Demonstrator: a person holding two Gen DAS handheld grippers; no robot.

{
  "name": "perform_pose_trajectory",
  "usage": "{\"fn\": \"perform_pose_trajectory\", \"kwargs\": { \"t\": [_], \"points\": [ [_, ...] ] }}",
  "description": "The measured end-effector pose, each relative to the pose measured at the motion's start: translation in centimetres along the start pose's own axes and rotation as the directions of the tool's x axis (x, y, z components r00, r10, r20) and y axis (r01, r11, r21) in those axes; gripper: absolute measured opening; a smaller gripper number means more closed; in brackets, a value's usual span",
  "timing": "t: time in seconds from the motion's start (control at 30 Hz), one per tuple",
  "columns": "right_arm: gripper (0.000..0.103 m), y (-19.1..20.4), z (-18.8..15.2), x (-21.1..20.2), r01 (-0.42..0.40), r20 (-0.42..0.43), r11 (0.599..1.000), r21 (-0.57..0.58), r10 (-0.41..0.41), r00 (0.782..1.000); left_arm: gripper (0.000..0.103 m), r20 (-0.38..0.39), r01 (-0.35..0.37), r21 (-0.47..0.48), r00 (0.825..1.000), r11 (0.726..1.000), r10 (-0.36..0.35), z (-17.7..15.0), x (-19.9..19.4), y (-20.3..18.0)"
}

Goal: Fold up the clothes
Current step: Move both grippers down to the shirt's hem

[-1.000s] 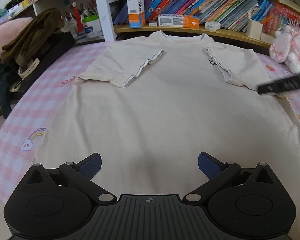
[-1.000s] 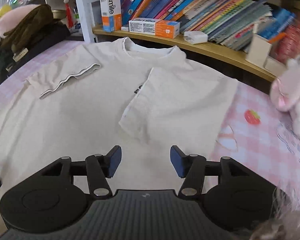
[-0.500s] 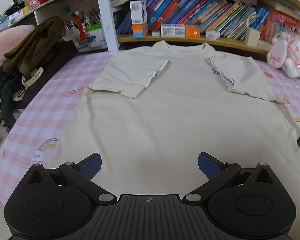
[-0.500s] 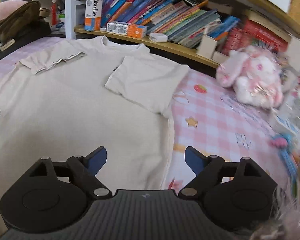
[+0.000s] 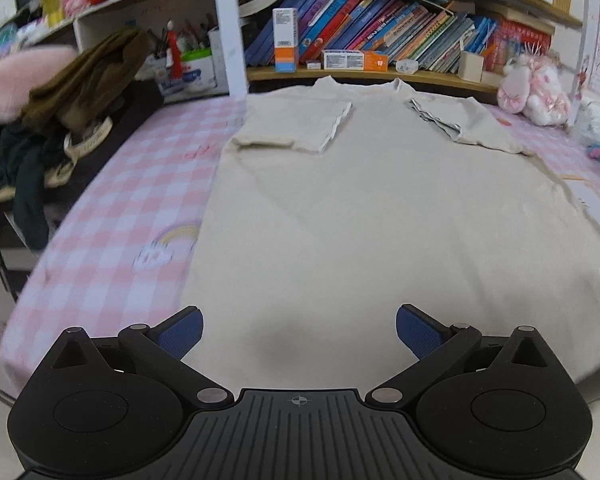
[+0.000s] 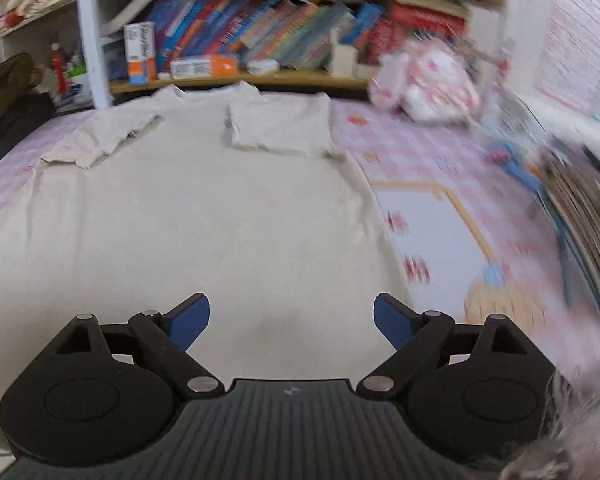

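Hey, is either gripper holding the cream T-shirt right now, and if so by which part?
Nothing is held. The left gripper and right gripper both stand open above the T-shirt, pads clear of the cloth; the right one's jaws have just been opening, empty.

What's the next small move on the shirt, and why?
Probably lower both open grippers, left gripper and right gripper, onto the near hem of the shirt and pinch it: both sleeves are already folded in, the body lies flat, and nothing is held.

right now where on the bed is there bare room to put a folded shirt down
Bare pink checked sheet lies between the cream t-shirt and the dark clothes pile. A second patch lies between the shirt's other edge and the stacked books. It is crowded near the plush toy.
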State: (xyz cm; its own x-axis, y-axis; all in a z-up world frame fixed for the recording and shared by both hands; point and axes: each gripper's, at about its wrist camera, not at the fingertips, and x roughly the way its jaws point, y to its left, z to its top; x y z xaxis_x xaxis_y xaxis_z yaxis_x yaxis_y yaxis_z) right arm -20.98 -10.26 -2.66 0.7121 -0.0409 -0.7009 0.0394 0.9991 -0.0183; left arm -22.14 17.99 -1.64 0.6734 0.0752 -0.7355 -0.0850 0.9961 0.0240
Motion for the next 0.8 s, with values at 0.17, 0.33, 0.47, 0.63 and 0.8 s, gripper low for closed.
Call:
{"fn": "perform_pose_trajectory", "kwargs": {
  "t": [0.17,0.33,0.47,0.63,0.8],
  "points": [
    [0.09,1.4,-2.5,-3.5,0.043,-0.017,0.999,0.024,-0.043,0.999,0.103,-0.024,0.076,-0.078,0.997,0.994,-0.078,-2.1,-1.4,2.7],
    [0.092,1.2,-4.3,-5.7,0.082,-0.026,0.996,0.045,-0.081,0.996,0.103,-0.001,0.099,-0.084,0.995,0.992,-0.1,-3.8,-2.6,2.5],
    [0.092,0.2,-5.5,-6.6,0.095,-0.044,0.992,0.078,-0.091,0.995,0.103,-0.015,0.076,-0.088,0.997,0.993,-0.077,-4.4,-2.9,2.0],
    [0.092,-1.8,-6.5,-7.1,0.11,-0.053,0.988,0.106,-0.104,0.993,0.103,-0.043,0.016,-0.138,0.999,0.99,-0.022,-4.4,-3.3,1.8],
    [0.092,-4.8,-6.6,-6.8,0.105,-0.077,0.978,0.179,-0.092,0.993,0.103,-0.065,-0.028,-0.167,0.998,0.986,0.017,-4.7,-3.7,1.6]
  ]
}}
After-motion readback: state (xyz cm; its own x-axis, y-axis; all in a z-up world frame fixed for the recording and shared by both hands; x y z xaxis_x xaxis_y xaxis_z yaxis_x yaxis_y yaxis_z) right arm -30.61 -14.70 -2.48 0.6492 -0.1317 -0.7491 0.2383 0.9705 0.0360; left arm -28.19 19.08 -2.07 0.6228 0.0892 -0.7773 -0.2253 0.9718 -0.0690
